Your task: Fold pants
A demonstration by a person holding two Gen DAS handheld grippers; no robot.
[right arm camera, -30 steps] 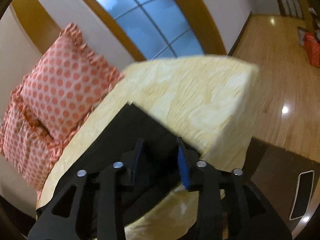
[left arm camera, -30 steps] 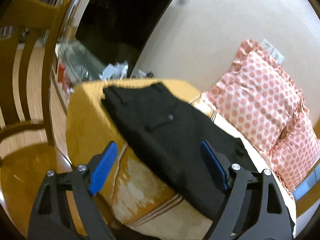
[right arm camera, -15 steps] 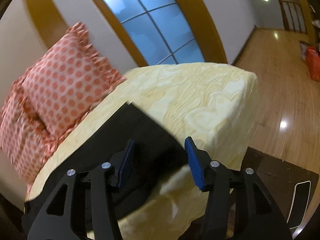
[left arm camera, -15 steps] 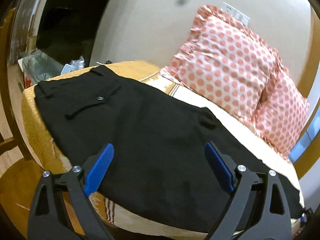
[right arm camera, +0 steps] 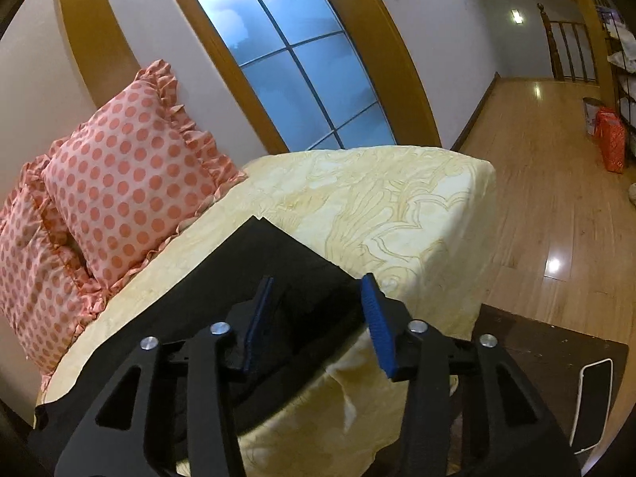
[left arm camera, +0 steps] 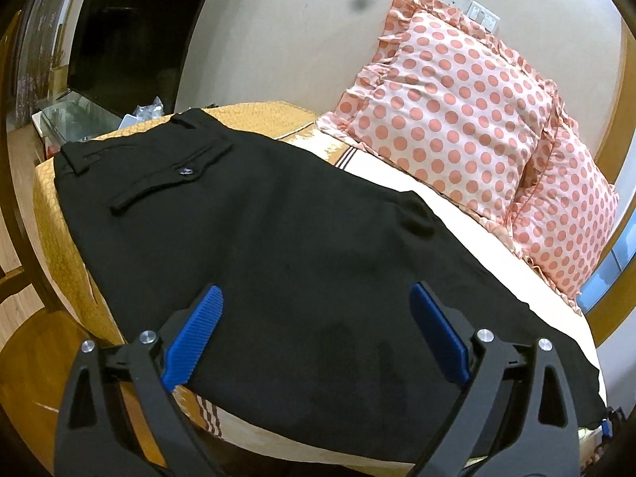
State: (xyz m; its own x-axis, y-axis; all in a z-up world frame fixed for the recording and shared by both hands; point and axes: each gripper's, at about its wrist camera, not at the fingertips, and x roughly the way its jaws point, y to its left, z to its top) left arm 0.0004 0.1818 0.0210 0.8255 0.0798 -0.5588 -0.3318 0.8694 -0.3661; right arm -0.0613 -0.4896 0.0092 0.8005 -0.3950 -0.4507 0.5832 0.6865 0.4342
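Observation:
Black pants [left arm camera: 258, 218] lie flat along a bed covered in yellow cloth [right arm camera: 377, 198], waistband and buttoned back pocket at the far left in the left wrist view. My left gripper [left arm camera: 316, 290] hovers over the near edge of the seat area. Its jaws are still opening, wide apart, and its blue pads press on nothing. In the right wrist view the leg end of the pants [right arm camera: 270, 250] lies on the cover. My right gripper [right arm camera: 318, 278] is at that hem, jaws closing with bunched black fabric between the pads, which still stand apart.
Two pink polka-dot pillows [left arm camera: 449, 111] lean on the wall behind the pants. A dark TV [left arm camera: 131, 31] and a cluttered glass stand are at the far left. Right of the bed: wooden floor [right arm camera: 556, 198], a dark low table [right arm camera: 536, 342], a red bag [right arm camera: 610, 143].
The left gripper swung from the bed's corner to over the middle of the pants, and its jaws widened. The right jaws spread a little, then narrowed again around the leg end.

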